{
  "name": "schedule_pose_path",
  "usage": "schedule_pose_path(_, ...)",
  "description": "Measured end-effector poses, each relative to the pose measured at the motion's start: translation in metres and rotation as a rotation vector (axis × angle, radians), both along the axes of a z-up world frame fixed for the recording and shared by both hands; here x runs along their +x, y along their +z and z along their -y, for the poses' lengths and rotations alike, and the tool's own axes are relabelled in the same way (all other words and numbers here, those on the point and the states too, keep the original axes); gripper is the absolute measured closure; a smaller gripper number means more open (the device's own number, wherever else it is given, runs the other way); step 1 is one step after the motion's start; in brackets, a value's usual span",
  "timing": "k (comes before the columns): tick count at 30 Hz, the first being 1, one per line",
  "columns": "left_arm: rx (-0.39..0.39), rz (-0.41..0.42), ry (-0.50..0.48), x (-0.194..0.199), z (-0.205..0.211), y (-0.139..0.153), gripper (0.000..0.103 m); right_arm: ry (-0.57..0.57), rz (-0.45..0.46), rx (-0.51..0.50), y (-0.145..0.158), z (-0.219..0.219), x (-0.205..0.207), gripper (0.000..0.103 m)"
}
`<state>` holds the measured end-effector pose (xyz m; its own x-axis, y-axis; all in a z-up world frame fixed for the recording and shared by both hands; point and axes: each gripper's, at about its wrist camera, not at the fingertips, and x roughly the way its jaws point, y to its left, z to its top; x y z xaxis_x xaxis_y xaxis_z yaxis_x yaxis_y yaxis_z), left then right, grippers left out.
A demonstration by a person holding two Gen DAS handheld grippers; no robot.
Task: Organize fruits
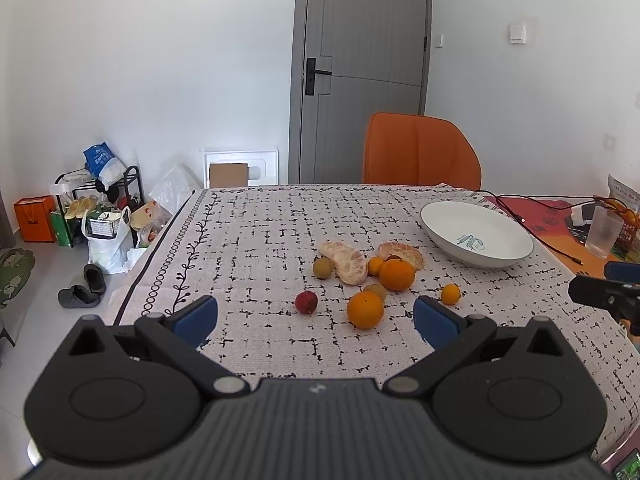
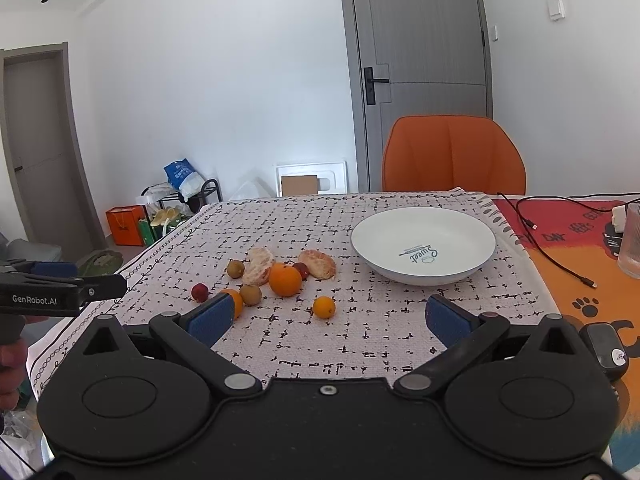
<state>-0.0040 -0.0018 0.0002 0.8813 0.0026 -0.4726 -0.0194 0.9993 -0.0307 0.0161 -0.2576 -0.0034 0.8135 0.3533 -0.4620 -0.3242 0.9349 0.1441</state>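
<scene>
**Tongs wide and empty; round fruit is apt to roll**

Both tongs are seen spread wide with nothing held: the left tongs (image 1: 316, 316) are poised over the near part of the table (image 1: 280, 360), the right tongs (image 2: 328, 322) likewise, a little nearer the plate (image 2: 424, 276).

The fruit is gathered in a loose cluster at mid-table, left of the empty plate. Two oranges are counted, the near one (image 1: 365, 309) and the far one (image 1: 397, 275); two peeled halves (image 1: 347, 261) lie behind them, and small pieces are scattered about: a kumquat (image 1: 450, 293), a red fruit (image 1: 306, 302) and a brown one (image 1: 323, 267).

Several risks are judged likely. A round orange may be squeezed off-centre and shot out from between the pads, then rolled toward the table edge. The pieces are packed close, some touching, so neighbours may be knocked when one is approached. The peeled halves are soft and may be crushed or torn if gripped hard. The smallest fruit may be missed by pads this broad. The plate is shallow, so fruit dropped from height may bounce or roll out. With both tongs near the same cluster, a clash between them is also possible.
</scene>
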Motion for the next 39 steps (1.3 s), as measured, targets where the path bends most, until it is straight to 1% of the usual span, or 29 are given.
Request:
schedule_pose_path(31, 0.009, 0.011, -0.003, -0.0035, 0.0006, 0.0005, 0.000, -0.005, -0.002, -0.002, -0.0005, 0.0014, 0.0001, 0.000)
schedule_pose_path(39, 0.010, 0.013, -0.020, -0.0031, 0.0003, 0.0002, 0.000, -0.010, -0.002, -0.002, -0.0016, 0.0025, 0.0011, 0.000)
